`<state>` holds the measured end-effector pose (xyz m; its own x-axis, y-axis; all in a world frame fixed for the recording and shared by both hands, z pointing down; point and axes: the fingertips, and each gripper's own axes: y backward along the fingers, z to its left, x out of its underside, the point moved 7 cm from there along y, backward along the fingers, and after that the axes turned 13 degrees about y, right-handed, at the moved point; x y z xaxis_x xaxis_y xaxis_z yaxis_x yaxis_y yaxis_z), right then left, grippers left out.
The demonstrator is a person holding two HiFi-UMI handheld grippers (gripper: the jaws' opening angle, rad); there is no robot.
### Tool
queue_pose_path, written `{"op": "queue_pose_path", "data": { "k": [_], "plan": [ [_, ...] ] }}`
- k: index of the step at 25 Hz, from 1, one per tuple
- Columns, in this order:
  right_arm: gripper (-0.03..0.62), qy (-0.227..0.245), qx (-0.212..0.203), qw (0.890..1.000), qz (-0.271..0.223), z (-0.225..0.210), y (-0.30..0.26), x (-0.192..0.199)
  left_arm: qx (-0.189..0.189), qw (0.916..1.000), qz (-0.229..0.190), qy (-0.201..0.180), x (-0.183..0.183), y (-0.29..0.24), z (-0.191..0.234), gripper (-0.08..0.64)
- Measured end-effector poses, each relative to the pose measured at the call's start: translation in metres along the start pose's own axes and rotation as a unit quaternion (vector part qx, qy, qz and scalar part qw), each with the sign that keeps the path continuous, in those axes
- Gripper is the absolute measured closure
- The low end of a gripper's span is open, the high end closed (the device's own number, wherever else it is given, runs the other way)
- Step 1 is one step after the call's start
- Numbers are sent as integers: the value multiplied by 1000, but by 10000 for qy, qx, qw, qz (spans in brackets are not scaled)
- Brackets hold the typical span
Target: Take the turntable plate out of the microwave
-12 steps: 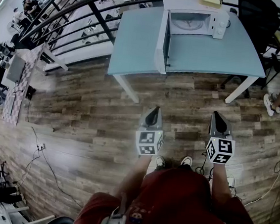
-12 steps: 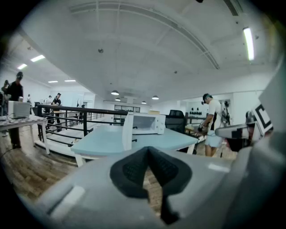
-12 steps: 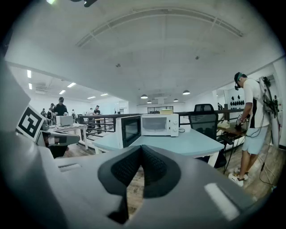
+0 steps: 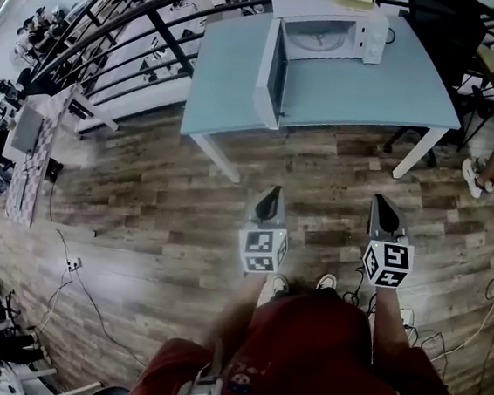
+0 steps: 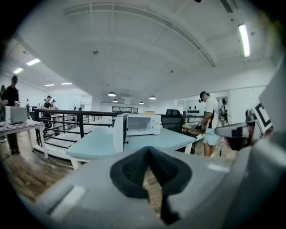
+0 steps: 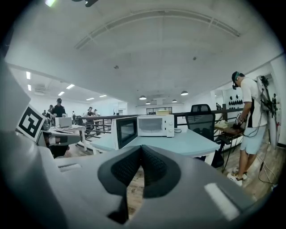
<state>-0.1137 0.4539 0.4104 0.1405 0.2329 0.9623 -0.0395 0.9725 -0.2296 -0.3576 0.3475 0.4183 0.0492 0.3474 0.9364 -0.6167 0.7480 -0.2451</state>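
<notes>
Facing table (image 4: 373,83) | left gripper (image 4: 271,190) clenched, empty | right gripper (image 4: 383,200) clenched, empty | plate (image 4: 321,39) lying inside microwave (image 4: 370,25) on table's far side, door (image 4: 271,76) standing open | both grippers well apart from table, over floor (image 4: 141,207)

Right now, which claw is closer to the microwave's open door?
Left. The left claw is almost straight in front of the open door, short of the table; the right claw is level with it but off to the side.
</notes>
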Motion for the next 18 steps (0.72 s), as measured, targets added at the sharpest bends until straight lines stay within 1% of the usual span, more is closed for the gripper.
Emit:
{"op": "queue_pose_path", "data": {
  "k": [5, 8, 12, 18],
  "plan": [
    [592, 102, -96, 9999, -90, -18, 5, 8, 102, 9999, 50, -39, 5, -12, -28, 561],
    [592, 158, -162, 9997, -114, -30, 10, 11, 50, 9999, 82, -40, 9, -19, -40, 561],
    [592, 126, -134, 9997, -159, -55, 18, 16, 89, 9999, 66, -86, 9, -31, -65, 561],
    [592, 38, -46, 9999, -107, -85, 27, 26, 157, 9996, 154, -156, 16, -44, -95, 561]
  ]
}}
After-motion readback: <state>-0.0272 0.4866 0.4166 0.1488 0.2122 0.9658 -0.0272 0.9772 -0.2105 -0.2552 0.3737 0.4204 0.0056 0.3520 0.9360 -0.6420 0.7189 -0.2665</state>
